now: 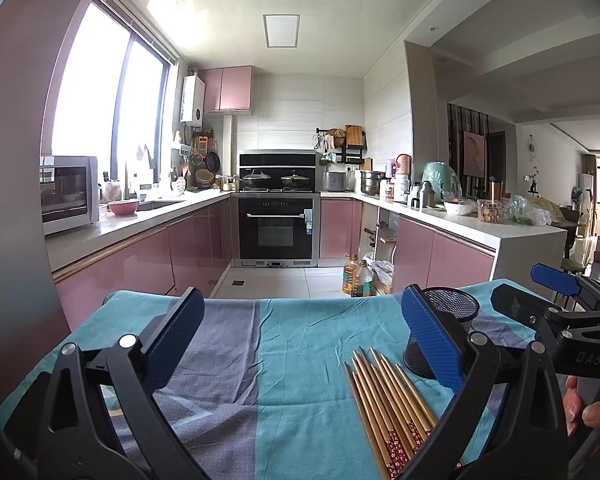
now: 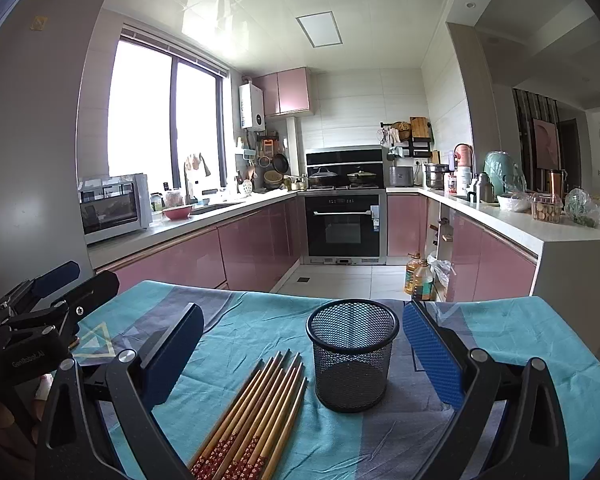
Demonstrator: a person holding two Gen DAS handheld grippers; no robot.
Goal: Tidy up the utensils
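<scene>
- The left gripper [image 1: 296, 340] hangs wide open over the teal-and-grey cloth [image 1: 300, 360] — it holds nothing.
- The right gripper [image 2: 304, 352] is equally spread and empty, with the mesh cup [image 2: 352, 354] upright between its fingers, untouched.
- The chopsticks [image 2: 256, 412] lie bundled flat just left of the cup.
- Only the right wrist view shows the whole cup; in the left wrist view a finger hides part of it.
</scene>
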